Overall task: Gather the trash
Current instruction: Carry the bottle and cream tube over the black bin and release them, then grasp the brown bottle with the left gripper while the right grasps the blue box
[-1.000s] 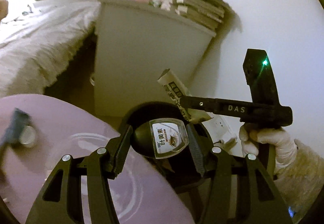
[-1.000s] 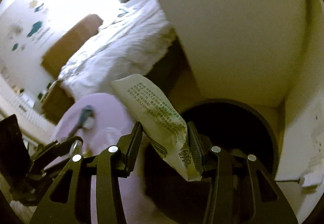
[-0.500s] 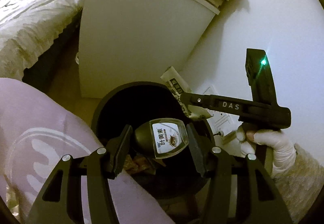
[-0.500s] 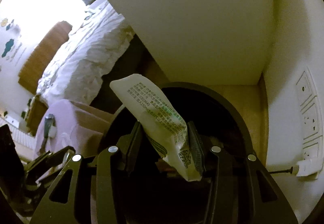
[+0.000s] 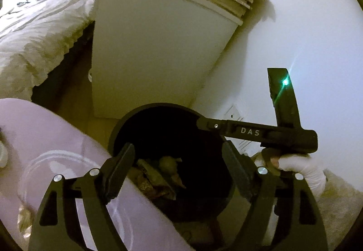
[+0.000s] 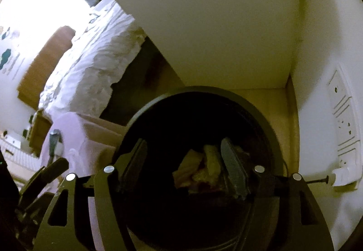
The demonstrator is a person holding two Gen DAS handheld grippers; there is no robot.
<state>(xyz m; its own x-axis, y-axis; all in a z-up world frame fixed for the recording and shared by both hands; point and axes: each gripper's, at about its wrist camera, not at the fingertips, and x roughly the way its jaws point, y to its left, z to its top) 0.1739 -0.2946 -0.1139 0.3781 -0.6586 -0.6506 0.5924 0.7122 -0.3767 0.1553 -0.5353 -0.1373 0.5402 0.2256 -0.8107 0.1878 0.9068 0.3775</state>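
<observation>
Trash: crumpled wrappers (image 5: 158,174) lying at the bottom of the bin (image 5: 156,107); seen also from the right wrist (image 6: 199,171).
Relation: trash sits straight below both grippers, inside the black round bin; no clear long axis, a loose heap.
Left gripper (image 5: 178,171): over the bin mouth, jaws opening, nothing between them.
Right gripper (image 6: 183,167): deeper over the bin, jaws opening, nothing between them; judged the nearer to the heap.
Hand: gloved hand (image 5: 301,171) on the right tool.
Count: one bin, two grippers, trash pieces several, not separable.
Surroundings: lilac table (image 5: 56,160) left of bin; white cabinet (image 5: 154,53) behind.
</observation>
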